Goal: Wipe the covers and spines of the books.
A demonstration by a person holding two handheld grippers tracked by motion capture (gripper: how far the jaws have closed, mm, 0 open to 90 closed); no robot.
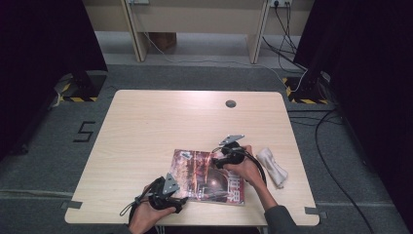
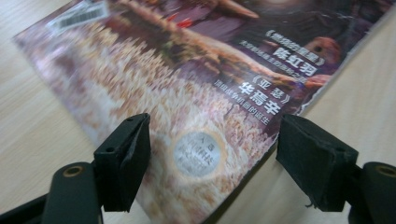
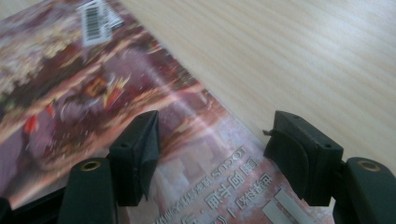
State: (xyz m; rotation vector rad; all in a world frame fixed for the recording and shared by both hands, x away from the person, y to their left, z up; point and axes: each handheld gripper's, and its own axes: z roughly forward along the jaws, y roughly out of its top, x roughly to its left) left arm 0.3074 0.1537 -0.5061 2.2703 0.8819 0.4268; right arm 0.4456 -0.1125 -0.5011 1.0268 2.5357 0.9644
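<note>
A magazine (image 1: 207, 176) with a dark red and brown cover lies flat near the table's front edge. My left gripper (image 1: 176, 197) is open just above the magazine's near-left corner (image 2: 205, 154), its jaws straddling the cover's edge by a round silver seal. My right gripper (image 1: 220, 158) is open over the magazine's far-right part (image 3: 205, 177), one jaw over the cover and the other at its edge. Neither gripper holds anything. A white barcode label (image 3: 95, 21) sits at the cover's far corner.
A crumpled white cloth (image 1: 272, 166) lies right of the magazine by my right hand. A round grey cable hole (image 1: 231, 104) is at the table's (image 1: 146, 126) far side. Cables and stand bases lie on the floor around the table.
</note>
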